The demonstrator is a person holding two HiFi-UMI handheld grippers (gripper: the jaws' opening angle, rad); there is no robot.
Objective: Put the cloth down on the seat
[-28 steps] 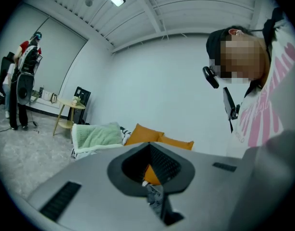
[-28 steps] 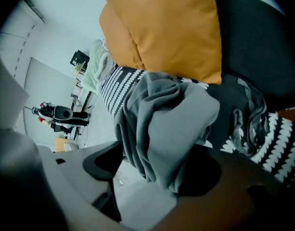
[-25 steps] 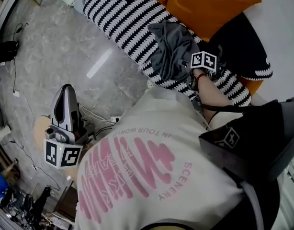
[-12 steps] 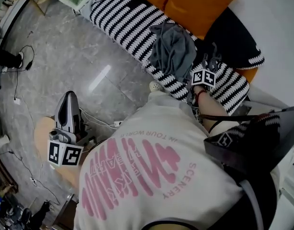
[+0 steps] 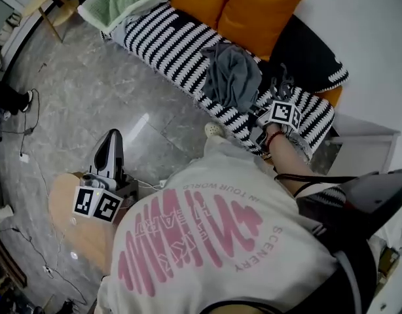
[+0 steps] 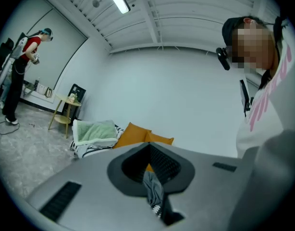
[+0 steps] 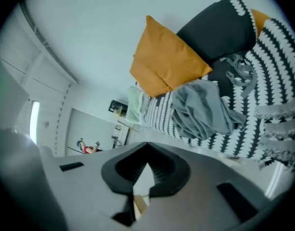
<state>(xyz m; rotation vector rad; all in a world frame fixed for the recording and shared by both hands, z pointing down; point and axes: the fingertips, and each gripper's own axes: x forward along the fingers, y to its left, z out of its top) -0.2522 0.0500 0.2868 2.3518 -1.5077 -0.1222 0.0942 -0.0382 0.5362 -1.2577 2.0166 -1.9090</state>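
I saw the grey cloth (image 5: 232,76) lying crumpled on the striped seat (image 5: 165,38) in the upper middle of the head view, just below the orange cushions (image 5: 253,8) and touched by neither gripper. My right gripper (image 5: 274,115) hung at the seat's front edge, just right of the cloth and apart from it, its jaws drawn together on nothing. My left gripper (image 5: 110,156) was at lower left over the grey floor (image 5: 90,90), well apart from the seat, likewise clenched and empty.

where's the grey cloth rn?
Head view, upper centre: the crumpled grey cloth lies on the black-and-white striped seat, just below the orange cushions, up-left of the right gripper.
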